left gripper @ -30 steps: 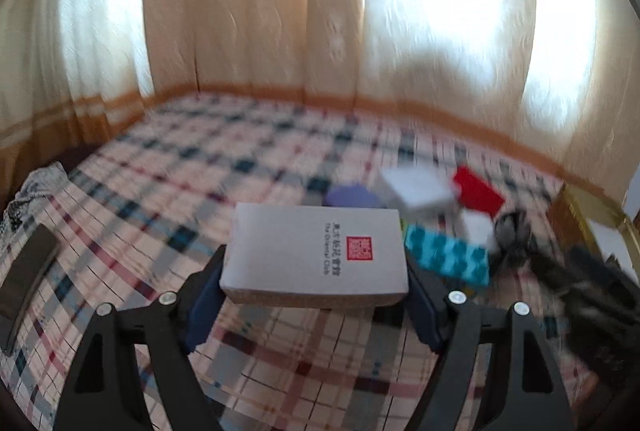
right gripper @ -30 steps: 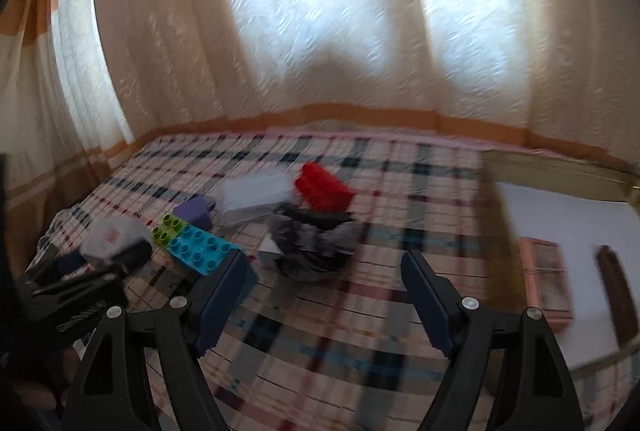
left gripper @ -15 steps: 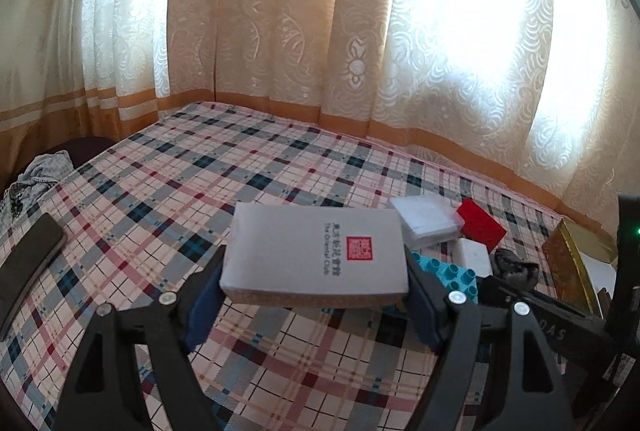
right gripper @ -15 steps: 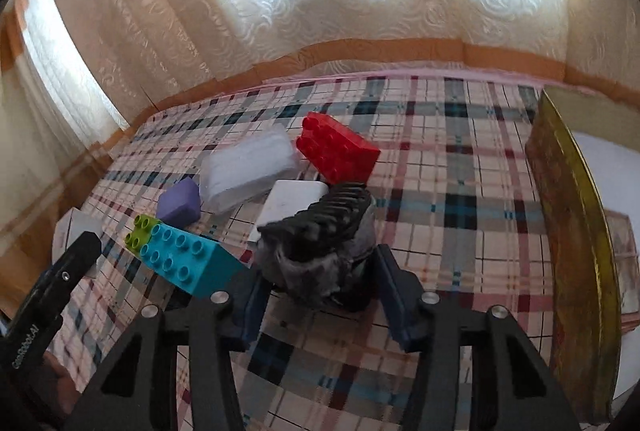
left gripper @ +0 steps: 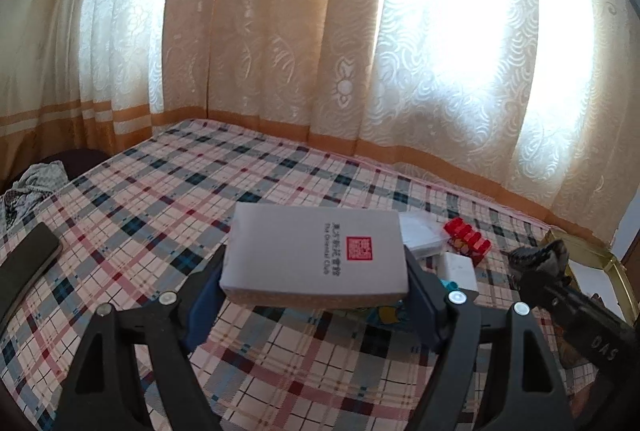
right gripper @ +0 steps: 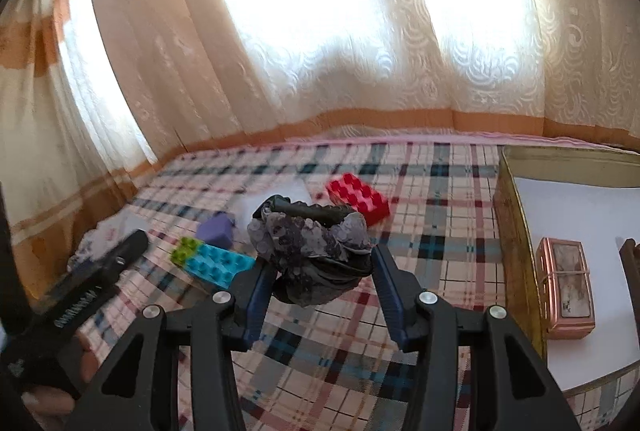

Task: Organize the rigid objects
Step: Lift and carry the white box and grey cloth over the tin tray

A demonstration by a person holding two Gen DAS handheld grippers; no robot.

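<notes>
Backlit lace curtains [left gripper: 280, 51] ran behind a bed with a plaid sheet [left gripper: 160, 207], which served as the work surface.

Left claw [left gripper: 314, 281] was pinching the grey box [left gripper: 316, 251] across its width, flat and level, clear of the sheet. I judged this a carry hold: the broad face up keeps the box from swinging.

Right claw [right gripper: 320, 275] had just been closing, and its blue pads now pressed on the dark sequinned hair clip [right gripper: 312, 243], which sat between them lifted off the sheet. The fabric part bulged over the pads; the toothed black bar lay on top. I judged the grip soft-sided, so some slip was possible.

Left on the sheet, grouped near one another: red brick [right gripper: 358, 195], blue brick [right gripper: 218, 263] with a green brick [right gripper: 185, 249] touching its end, purple block [right gripper: 216, 229], white adapter [left gripper: 458, 267].

Gold-rimmed tray [right gripper: 516, 231] lay just right of the pile, with a copper-coloured case [right gripper: 566, 287] already in it. I took the tray as the likely destination, since both held things were off the sheet beside it.

A dark phone [left gripper: 24, 271] lay well apart at the far left.
</notes>
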